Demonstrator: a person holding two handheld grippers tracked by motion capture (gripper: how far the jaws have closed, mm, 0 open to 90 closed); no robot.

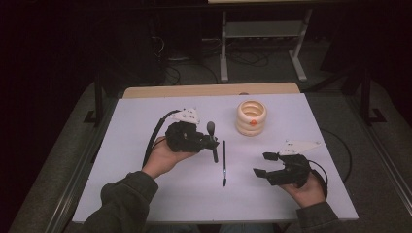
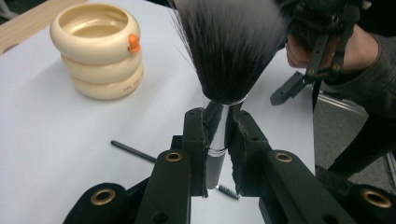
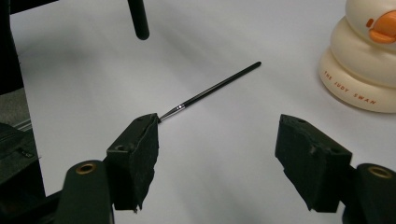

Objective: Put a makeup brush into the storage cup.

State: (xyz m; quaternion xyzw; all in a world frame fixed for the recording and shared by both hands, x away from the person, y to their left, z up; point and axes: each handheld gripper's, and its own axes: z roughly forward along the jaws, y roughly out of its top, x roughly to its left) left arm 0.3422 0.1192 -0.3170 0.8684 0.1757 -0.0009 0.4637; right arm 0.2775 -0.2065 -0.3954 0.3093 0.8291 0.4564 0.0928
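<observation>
Bristles of a large makeup brush (image 2: pixel 229 46) fanned out dark at the base and pale at the tips in the left gripper view, where the left gripper (image 2: pixel 218 140) had its fingers (image 2: pixel 195 140) pinched on the brush's shiny metal ferrule and dark handle. In the high view the left gripper (image 1: pixel 213 141) sat left of the tabletop's centre, held in the person's left hand (image 1: pixel 163 158), with the brush (image 1: pixel 212 138) clamped roughly upright, head up and handle end reaching down toward the white tabletop (image 1: pixel 145 189). Just to the right of it a thin black liner brush (image 1: pixel 224 162) lay flat on the tabletop, apart from both grippers; in the right gripper view it lay slantwise (image 3: pixel 215 88), its fine tip close to the left finger (image 3: pixel 135 158). The right gripper (image 1: pixel 261 164) hovered at the right of the tabletop with its fingers spread wide and nothing between them, pointing toward the liner brush. A cream, ring-stacked holder with an orange duck bill (image 1: pixel 251 117) stood upright toward the far side of the tabletop, well apart from the left gripper, and showed at the upper right in the right gripper view (image 3: pixel 364 60).
</observation>
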